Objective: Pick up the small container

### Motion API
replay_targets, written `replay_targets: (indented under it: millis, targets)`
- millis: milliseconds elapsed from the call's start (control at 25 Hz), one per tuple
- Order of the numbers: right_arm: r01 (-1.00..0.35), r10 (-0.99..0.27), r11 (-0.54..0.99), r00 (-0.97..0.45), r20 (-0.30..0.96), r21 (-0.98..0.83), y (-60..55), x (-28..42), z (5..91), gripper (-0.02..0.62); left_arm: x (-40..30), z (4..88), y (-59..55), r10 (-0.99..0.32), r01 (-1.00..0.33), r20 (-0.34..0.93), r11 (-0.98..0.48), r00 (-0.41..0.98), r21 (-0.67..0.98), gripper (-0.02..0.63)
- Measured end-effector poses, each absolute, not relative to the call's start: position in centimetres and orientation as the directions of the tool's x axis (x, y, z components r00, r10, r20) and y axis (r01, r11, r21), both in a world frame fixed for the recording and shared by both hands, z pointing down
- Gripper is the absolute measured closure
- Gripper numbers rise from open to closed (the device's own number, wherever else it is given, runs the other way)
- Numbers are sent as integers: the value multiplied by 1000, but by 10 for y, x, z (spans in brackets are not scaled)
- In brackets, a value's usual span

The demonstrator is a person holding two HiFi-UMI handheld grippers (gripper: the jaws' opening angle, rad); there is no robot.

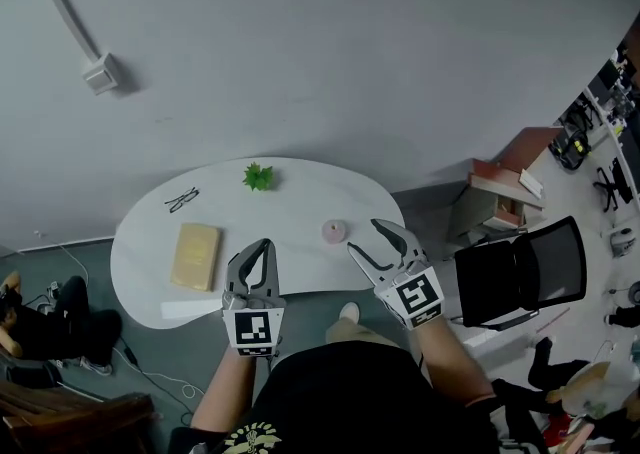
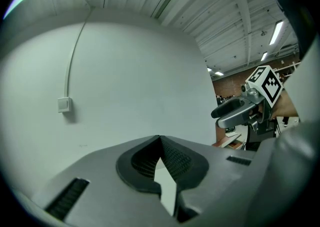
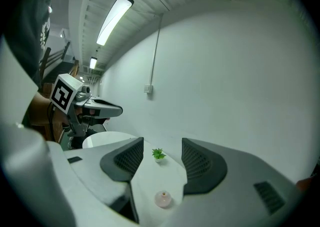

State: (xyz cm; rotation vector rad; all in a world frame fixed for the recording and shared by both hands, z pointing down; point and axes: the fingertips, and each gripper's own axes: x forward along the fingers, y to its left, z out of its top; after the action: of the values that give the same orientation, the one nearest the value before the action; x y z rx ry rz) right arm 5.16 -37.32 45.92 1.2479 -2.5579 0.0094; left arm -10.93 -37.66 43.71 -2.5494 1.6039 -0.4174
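Approach to the small container [image 1: 334,231], seen from beside the counter [image 1: 290,204]. The right tool [image 1: 363,234] hangs just above the near edge of the counter with its jaws spread and nothing between them. In the right gripper view the container lies low in the gap, nearer than the pads and not yet level with them. The left tool [image 1: 262,247] is clenched tip to tip on nothing and is held over the near edge, well apart from the container.

Recommended handling: the step in hand appears to be the reach. The right tool should probably go forward and down until the pads straddle the widest part of the body, one on each side. Only then should it close, gently and square-on, since a rounded body may squirt out of an off-centre pinch. The lift should be straight up.

Object: a small, squat, rounded pot, pale pink and seemingly translucent, with a tiny darker spot at the top centre — whether that is a knob or a hole cannot be told. It stands upright on the bare white surface near the right end, clear of the green plant [image 1: 258,177], the tan book [image 1: 196,255] and the spectacles [image 1: 182,200]
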Motion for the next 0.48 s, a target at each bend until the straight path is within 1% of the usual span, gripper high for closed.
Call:
replay_targets:
  millis: [240,480]
  targets:
    - [-754,-751,648,-607,260,108,-409,70,456,356,-81,431,-414,-901,-872,157,-431,403,-233,601]
    - [-715,-705,693,-647,292,88,-441,85,478,356,-59,435,-448,-909,-880,159,-414,385,-234,601]
